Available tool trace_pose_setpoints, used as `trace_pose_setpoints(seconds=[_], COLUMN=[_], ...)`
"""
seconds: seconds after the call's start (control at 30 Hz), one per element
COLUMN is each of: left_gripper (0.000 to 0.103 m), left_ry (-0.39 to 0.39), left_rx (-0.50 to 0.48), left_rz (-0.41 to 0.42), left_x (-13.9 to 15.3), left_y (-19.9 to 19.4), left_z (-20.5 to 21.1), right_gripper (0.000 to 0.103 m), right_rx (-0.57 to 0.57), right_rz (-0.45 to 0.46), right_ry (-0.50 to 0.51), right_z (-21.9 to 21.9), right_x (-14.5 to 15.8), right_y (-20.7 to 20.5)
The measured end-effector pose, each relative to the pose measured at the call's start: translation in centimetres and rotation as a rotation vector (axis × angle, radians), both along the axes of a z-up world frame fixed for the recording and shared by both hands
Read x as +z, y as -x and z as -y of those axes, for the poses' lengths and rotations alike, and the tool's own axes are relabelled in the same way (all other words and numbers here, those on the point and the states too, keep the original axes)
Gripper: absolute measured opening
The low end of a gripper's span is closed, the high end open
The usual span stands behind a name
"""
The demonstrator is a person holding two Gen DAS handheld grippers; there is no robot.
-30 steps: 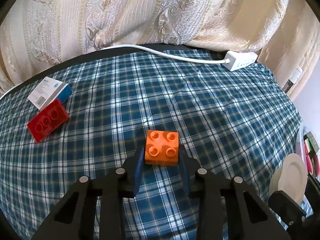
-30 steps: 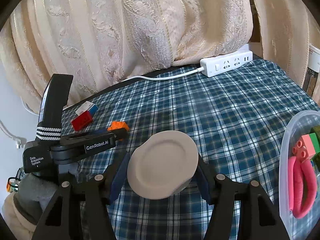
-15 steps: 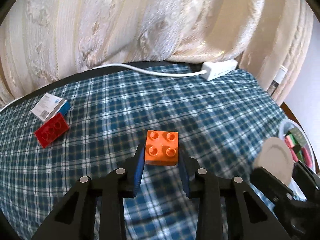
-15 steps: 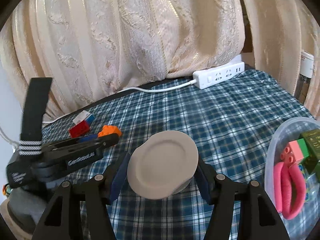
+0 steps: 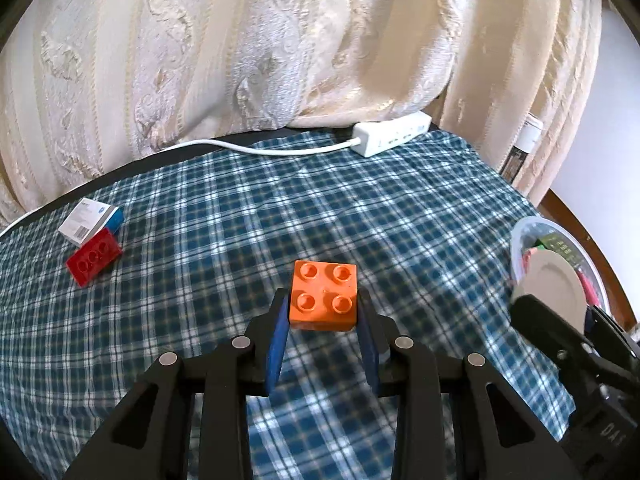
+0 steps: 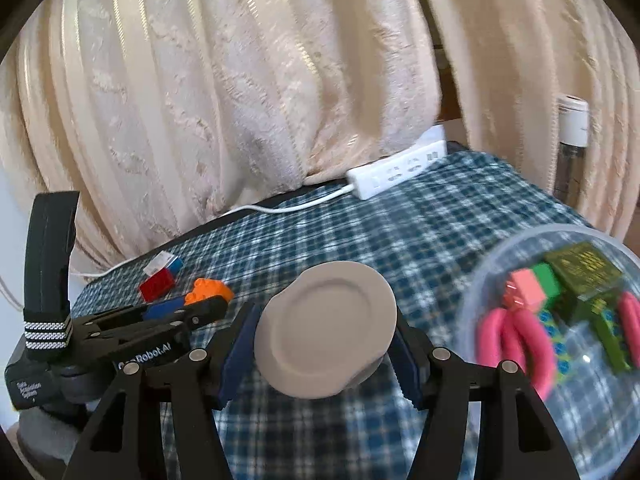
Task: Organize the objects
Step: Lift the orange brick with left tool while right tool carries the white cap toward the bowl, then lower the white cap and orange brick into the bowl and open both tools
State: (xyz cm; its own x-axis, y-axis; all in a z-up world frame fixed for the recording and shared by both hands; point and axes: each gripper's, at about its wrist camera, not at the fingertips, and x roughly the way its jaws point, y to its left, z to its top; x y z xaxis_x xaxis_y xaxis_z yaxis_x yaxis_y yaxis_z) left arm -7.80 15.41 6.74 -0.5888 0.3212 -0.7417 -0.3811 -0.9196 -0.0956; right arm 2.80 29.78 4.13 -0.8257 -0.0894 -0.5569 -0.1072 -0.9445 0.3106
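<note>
**Both grippers loaded above the plaid cloth**

My left gripper (image 5: 323, 312) clamps a square orange four-stud plastic brick (image 5: 324, 295), lifted over open blue-checked tablecloth (image 5: 400, 220). My right gripper (image 6: 324, 338) squeezes a round grey plastic lid (image 6: 325, 325) just beside the clear round plastic tub (image 6: 592, 400) at the table's right edge. A red brick (image 5: 93, 262) and small white-and-blue box (image 5: 90, 220) touch near the left edge; a white power strip (image 5: 392, 133) lies along the back.

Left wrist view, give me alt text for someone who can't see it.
The left gripper grips an orange four-stud brick above a blue plaid tablecloth. A red brick and small box lie far left; a white power strip sits by cream curtains.
</note>
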Motion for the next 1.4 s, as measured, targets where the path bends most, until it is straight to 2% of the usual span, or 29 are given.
trace_pose_setpoints(seconds=[0.3,0.53,0.9,1.07,1.13,1.2,1.4], left_gripper=[0.033,0.033,0.033,0.033,0.033,0.033,0.033], left_ry=[0.006,0.016,0.025,0.025,0.026,0.025,0.027], left_rx=[-0.068,-0.126,-0.194,-0.221,-0.23,-0.239,-0.272], left_rz=[-0.014,-0.016,-0.005,0.005,0.007,0.012,0.022], left_x=[0.8,1.2,1.2,1.2,1.2,1.2,1.0], left_y=[-1.9,-3.2,-4.4,-4.9,-5.1,-5.1,-5.6], left_z=[-3.0,-5.8,-9.6,-11.0,-11.4,-11.9,-13.5], right_gripper=[0.065,0.065,0.065,0.066,0.069,0.072,0.072], right_rx=[-0.166,-0.25,-0.263,-0.251,-0.246,-0.25,-0.269], right_rz=[0.011,0.029,0.086,0.08,0.075,0.059,0.002], right_ry=[0.02,0.021,0.047,0.04,0.048,0.047,0.026], right_z=[-6.7,-10.4,-13.4,-13.6,-13.8,-13.9,-14.1], right_x=[-0.2,-1.0,-3.3,-3.3,-3.1,-2.8,-1.6], right_y=[-5.4,-7.8,-8.1,-8.3,-8.6,-9.1,-10.6])
